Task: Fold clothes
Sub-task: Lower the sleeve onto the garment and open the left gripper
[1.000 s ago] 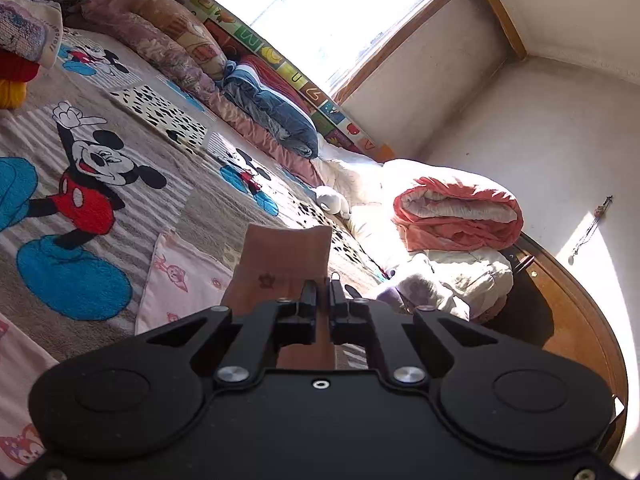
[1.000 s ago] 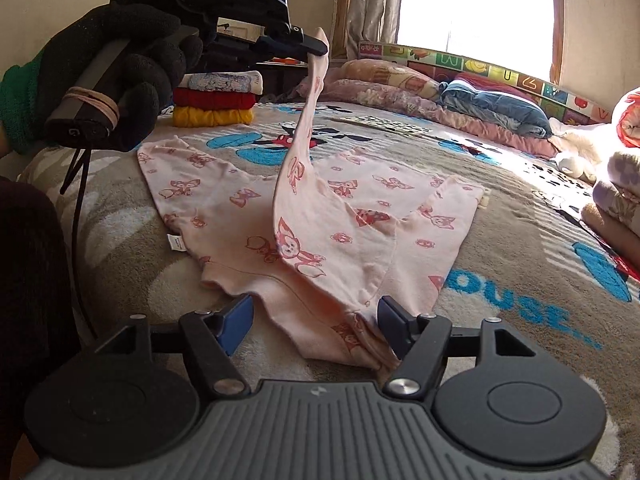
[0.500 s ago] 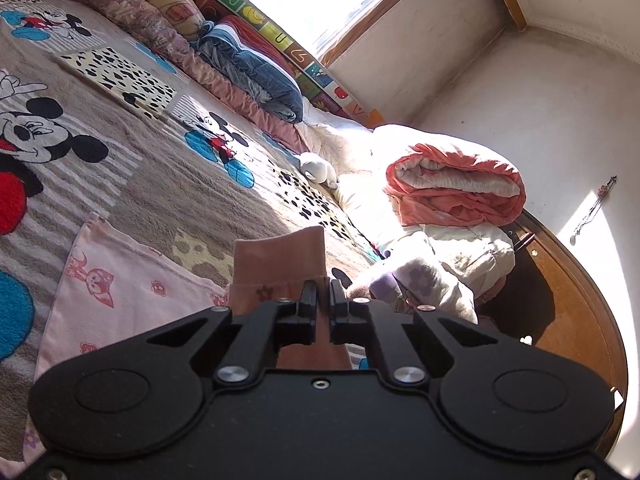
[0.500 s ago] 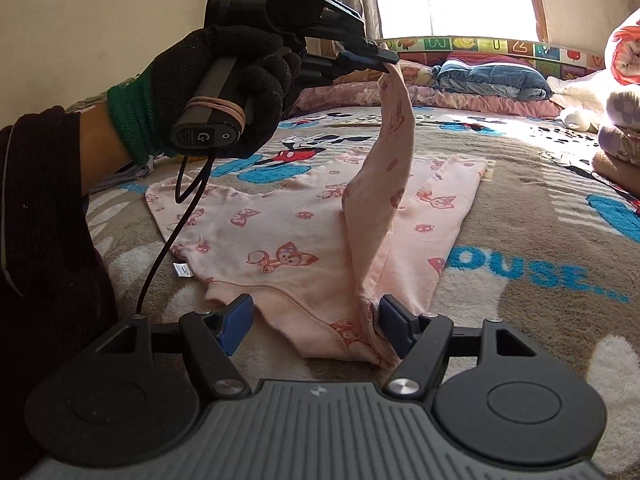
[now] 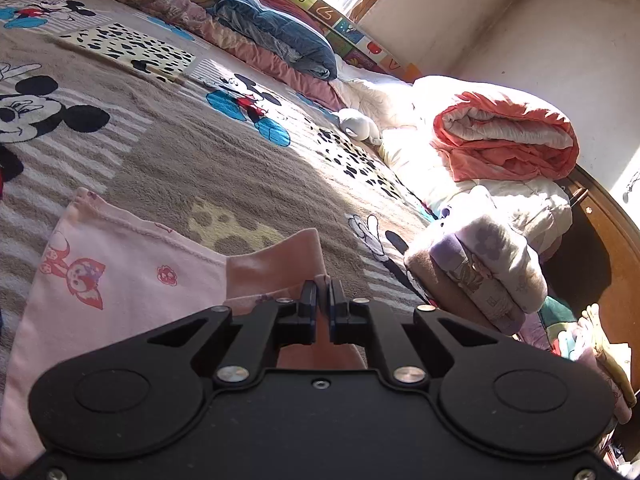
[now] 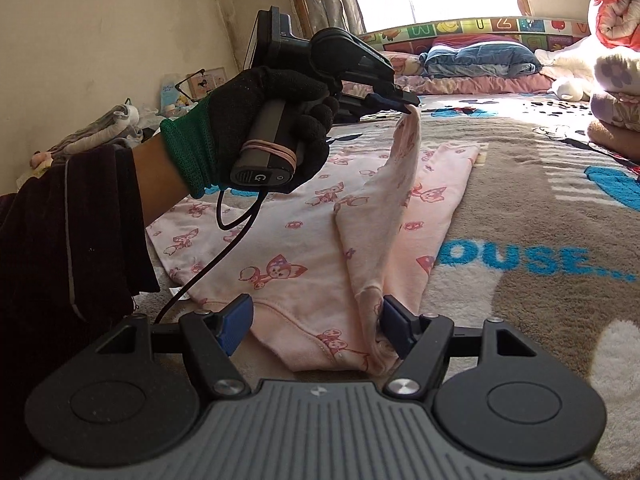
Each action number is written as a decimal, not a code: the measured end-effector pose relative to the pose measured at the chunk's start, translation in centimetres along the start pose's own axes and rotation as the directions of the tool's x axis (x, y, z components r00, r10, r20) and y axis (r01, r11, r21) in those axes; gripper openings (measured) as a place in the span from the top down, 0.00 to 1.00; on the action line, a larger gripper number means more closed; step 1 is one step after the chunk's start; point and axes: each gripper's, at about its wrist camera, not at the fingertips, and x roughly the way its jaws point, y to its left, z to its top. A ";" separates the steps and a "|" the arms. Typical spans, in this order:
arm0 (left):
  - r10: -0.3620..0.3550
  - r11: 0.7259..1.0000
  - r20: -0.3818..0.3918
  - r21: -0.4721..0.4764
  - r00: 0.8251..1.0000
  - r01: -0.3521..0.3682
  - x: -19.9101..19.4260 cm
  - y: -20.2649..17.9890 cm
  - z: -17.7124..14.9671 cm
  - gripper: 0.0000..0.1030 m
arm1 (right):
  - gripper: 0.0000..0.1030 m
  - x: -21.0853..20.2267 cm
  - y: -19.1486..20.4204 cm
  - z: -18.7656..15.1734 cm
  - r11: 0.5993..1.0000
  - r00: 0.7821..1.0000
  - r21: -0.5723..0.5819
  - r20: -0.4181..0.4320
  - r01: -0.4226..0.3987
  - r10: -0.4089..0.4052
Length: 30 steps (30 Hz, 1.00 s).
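My left gripper (image 6: 406,106) hangs above the bed, held in a gloved left hand (image 6: 272,124), and its jaws are pinched tight on the hem end of one leg of the pink printed pants (image 6: 304,240). From that pinch the raised leg (image 6: 400,184) drops in a long slack fold toward the near edge, where it meets the crotch of the garment. The rest of the pants lies flat on the cartoon-mouse blanket (image 6: 540,184), the waist toward the left and the other leg (image 6: 448,184) stretched away to the far right, its cuff well out on the blanket. So the long axis I care about runs from near to far, and the lifted leg stands almost over that flat leg, just left of it. In the left wrist view the pinched cuff (image 5: 280,264) pokes up past the jaw tips, with the flat leg's hem just to its left. My right gripper (image 6: 316,320) sits low at the near edge with its jaws wide, one either side of the crotch, holding nothing. I judge the coming move belongs to the left: carry the cuff down and far-right until it lands on the flat cuff, leg on leg.
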 end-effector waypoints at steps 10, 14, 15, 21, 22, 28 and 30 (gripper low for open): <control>0.079 0.984 -0.047 0.165 0.996 -0.070 2.9 -1.9 -1.7 0.96 | 0.32 0.3 0.6 -0.2 0.998 1.000 -0.055 -0.028 0.009 -0.011; 0.085 0.974 -0.066 0.214 0.994 -0.069 3.7 -2.8 -2.1 0.96 | 0.29 0.7 2.2 -0.6 0.981 0.997 -0.188 -0.051 0.042 -0.053; 0.092 0.972 -0.070 0.224 0.993 -0.075 4.0 -3.0 -2.2 0.96 | 0.28 0.8 2.5 -0.7 0.977 0.997 -0.209 -0.055 0.049 -0.061; 0.132 0.955 -0.084 0.279 0.988 -0.104 5.1 -3.2 -2.9 0.96 | 0.25 1.1 3.2 -1.0 0.965 0.995 -0.256 -0.064 0.064 -0.083; 0.137 0.953 -0.086 0.284 0.987 -0.108 5.2 -3.3 -3.0 0.96 | 0.25 1.1 3.3 -1.0 0.964 0.995 -0.256 -0.064 0.064 -0.083; 0.133 0.943 -0.051 0.314 0.990 -0.110 4.4 -3.3 -2.2 0.69 | 0.24 1.0 3.5 -1.0 0.966 0.994 -0.249 -0.060 0.072 -0.089; 0.097 0.957 -0.022 0.276 0.995 -0.087 2.9 -2.5 -0.8 0.67 | 0.24 0.0 3.4 -1.1 0.967 0.993 -0.237 -0.041 0.100 -0.112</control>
